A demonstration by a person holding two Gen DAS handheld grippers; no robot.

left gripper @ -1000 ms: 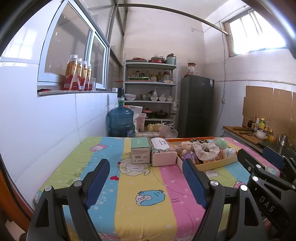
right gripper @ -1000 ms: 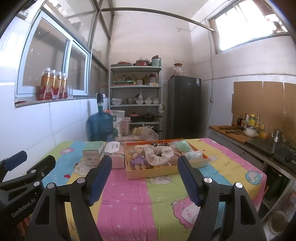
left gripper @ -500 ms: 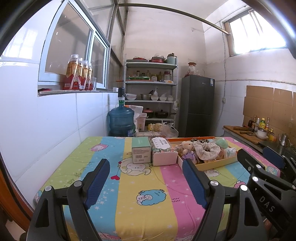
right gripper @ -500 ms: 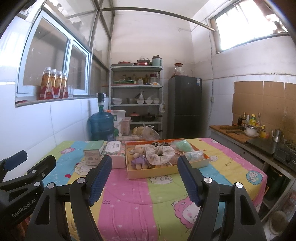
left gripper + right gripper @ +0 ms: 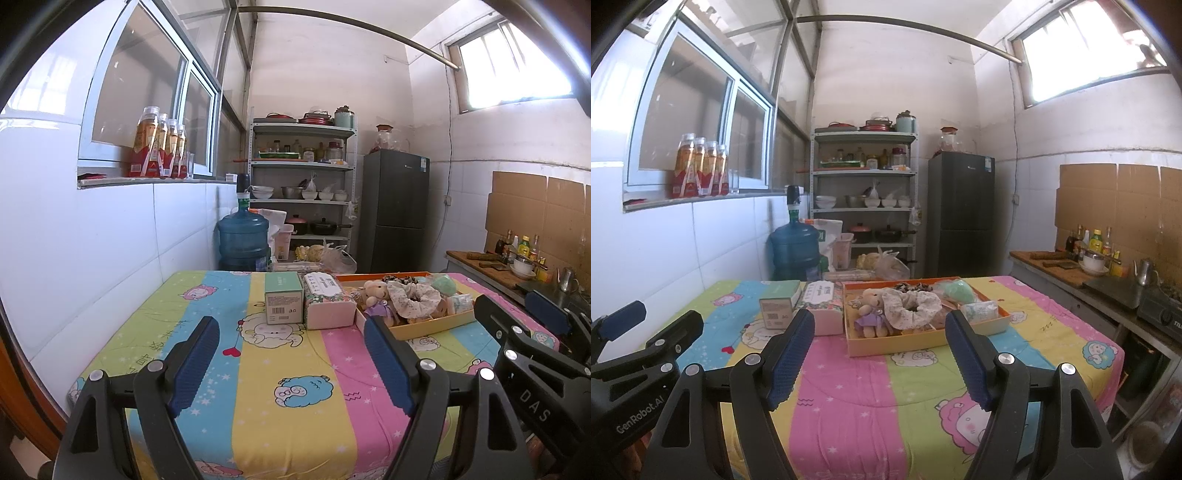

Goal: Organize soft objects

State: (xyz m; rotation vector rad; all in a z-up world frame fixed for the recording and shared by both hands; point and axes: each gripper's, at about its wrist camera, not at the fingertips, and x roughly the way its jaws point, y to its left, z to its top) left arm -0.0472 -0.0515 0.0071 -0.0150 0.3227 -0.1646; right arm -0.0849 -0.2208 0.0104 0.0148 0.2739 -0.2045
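Note:
An orange tray (image 5: 905,345) stands on the far half of the cartoon-print table (image 5: 871,384). In it lie a small teddy bear (image 5: 871,301), a floral scrunchie (image 5: 911,308), a mint-green soft lump (image 5: 955,290) and a wrapped tissue pack (image 5: 980,310). The same tray (image 5: 432,326) shows in the left wrist view at right. A green box (image 5: 283,301) and a floral tissue pack (image 5: 327,301) sit left of the tray. My left gripper (image 5: 291,332) hovers open over the near table, nothing between its fingers. My right gripper (image 5: 881,326) is open too, short of the tray.
A white tiled wall runs along the table's left side. Behind the table stand a blue water jug (image 5: 794,251), a shelf of dishes (image 5: 864,199) and a dark fridge (image 5: 960,218). A counter with bottles and a kettle (image 5: 1145,271) lines the right.

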